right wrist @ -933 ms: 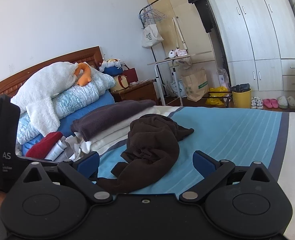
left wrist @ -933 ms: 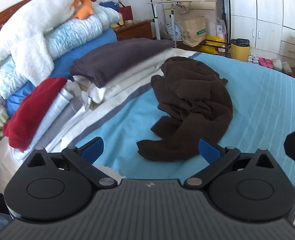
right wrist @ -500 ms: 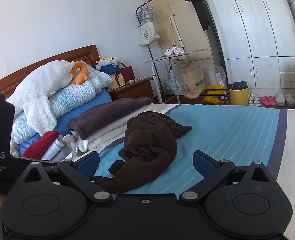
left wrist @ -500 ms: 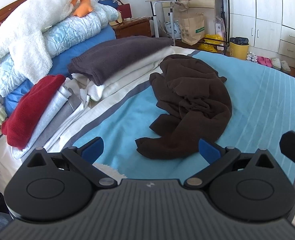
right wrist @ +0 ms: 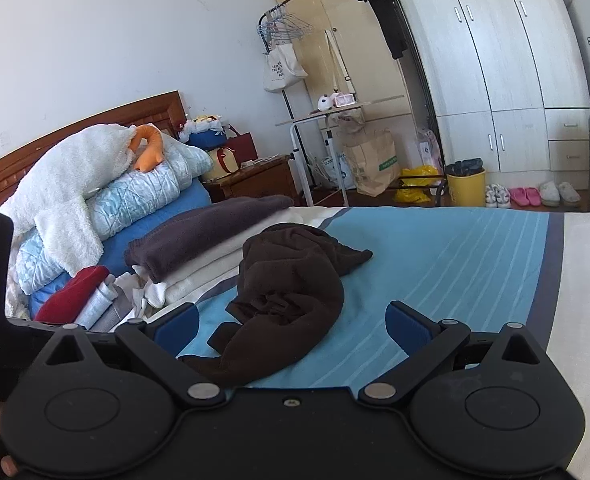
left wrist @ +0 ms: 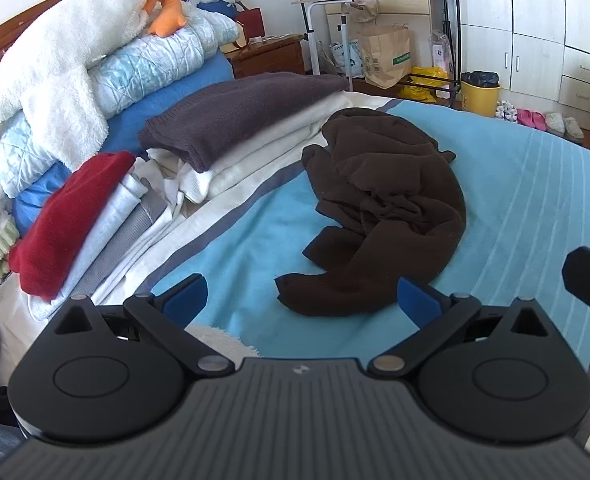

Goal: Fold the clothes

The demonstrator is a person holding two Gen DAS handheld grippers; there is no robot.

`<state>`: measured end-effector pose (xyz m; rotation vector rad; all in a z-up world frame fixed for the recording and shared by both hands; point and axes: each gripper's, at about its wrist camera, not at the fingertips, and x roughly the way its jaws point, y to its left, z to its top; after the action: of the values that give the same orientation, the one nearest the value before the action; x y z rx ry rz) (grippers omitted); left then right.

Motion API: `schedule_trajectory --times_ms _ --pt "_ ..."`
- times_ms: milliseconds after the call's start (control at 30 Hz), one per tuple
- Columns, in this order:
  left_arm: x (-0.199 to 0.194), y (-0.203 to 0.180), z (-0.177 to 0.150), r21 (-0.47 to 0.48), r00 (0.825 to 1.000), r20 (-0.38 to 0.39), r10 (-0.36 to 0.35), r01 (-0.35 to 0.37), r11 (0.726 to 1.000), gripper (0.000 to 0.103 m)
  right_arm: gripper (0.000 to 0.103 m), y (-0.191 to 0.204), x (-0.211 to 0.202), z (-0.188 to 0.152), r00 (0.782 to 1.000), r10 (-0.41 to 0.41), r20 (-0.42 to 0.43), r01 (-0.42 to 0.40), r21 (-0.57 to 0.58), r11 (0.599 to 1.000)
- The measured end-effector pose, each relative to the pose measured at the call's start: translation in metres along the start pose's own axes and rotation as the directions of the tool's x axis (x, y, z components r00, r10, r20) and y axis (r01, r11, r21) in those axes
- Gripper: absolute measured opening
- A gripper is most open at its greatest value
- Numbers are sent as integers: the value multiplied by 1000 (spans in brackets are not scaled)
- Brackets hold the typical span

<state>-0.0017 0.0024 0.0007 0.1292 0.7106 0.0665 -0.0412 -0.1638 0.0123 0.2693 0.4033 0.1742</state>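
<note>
Across the whole lower and right part of both frames spreads the bed (left wrist: 535,184), its cover striped in light blue with a grey band and a cream border. At the upper left of the left wrist view rises a heap of bedding (left wrist: 75,92): a white fleece blanket over quilted pale blue and plain blue layers, with an orange plush piece on top. Just right of that heap lies a stack of folded clothes (left wrist: 247,128), a dark grey knit on cream pieces, and lower left a second stack topped by a red garment (left wrist: 67,220). At the frame's centre the brown garment (left wrist: 391,208) lies crumpled and unfolded on the blue cover, one limp end trailing toward the bottom of the frame.

The left gripper (left wrist: 301,298) sits low at the bottom centre, its jaws spread wide and holding nothing; the blue fingertips (left wrist: 185,298) flank the garment's near end without touching it, and the tool looks down on the bed at a slant. The right gripper (right wrist: 293,322) is likewise fully released and empty, held lower and more level, with the same brown garment (right wrist: 291,292) lying between and beyond its fingers. In the left view, a dark piece of the right tool shows at the right edge.
</note>
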Motion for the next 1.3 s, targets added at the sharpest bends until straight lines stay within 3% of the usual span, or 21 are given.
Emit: schedule_trajectory --times_ms 1300 --pt "8 -4 -4 -31 999 -15 -38 37 999 103 101 -6 6 -6 999 -19 -40 20 34 999"
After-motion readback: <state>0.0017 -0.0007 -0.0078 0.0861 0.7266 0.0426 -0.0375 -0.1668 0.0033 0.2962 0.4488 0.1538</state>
